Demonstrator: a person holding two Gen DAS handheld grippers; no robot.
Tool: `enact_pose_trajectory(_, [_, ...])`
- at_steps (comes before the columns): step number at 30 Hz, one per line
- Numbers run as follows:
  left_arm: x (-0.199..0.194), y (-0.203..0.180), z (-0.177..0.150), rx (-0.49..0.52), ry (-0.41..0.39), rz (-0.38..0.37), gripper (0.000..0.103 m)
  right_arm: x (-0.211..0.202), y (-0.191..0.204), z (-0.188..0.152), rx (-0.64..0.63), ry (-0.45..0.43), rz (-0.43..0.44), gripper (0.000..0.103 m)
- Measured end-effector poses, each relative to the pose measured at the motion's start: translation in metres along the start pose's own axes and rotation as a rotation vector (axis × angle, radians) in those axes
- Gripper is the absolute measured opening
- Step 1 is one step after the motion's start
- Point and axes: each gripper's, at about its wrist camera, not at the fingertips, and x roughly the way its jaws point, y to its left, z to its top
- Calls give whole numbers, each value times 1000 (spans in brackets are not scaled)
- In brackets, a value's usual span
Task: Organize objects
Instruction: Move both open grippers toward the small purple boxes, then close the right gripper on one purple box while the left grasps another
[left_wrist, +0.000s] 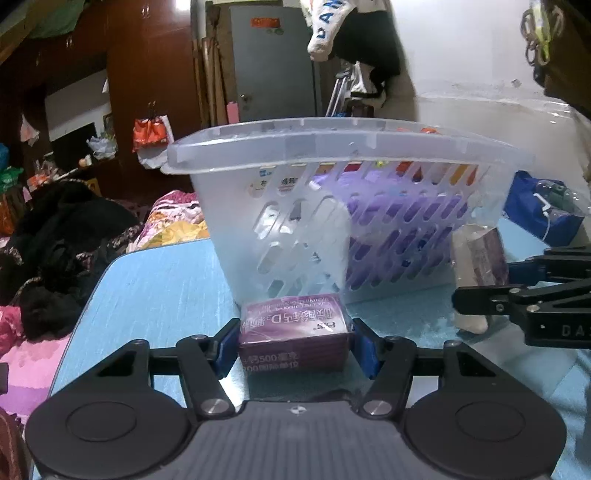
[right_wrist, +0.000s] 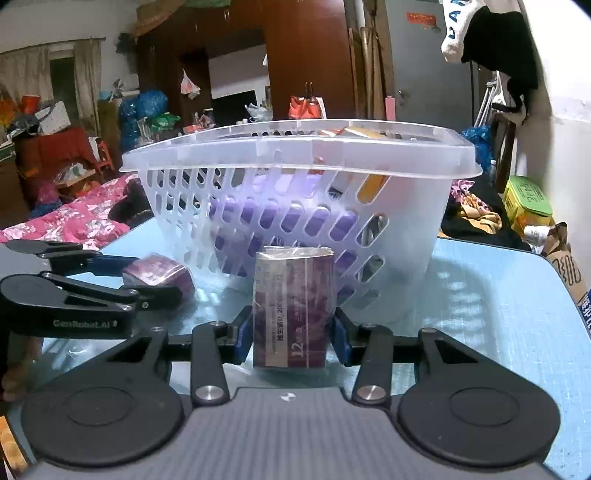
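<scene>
Left tool (left_wrist: 293, 341): pads pressed on short sides of flat purple box (left_wrist: 293, 332), which lies on table (left_wrist: 155, 288) just ahead of tool. Right tool (right_wrist: 293, 334): closed on upright wrapped purple box (right_wrist: 293, 306), also on table. Both likely light, stiff cardboard; film wrap probably slippery, so mid-side hold best. Basket (right_wrist: 295, 147) directly ahead, wall near both boxes, rim high above tools: lift needed. Table edges well clear at sides.
</scene>
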Motion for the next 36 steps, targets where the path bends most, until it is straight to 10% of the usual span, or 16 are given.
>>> enact_pose_trajectory(36, [-86, -5, -15, -75, -310, -145, 65, -78, 24, -1, -87, -290, 189, 46])
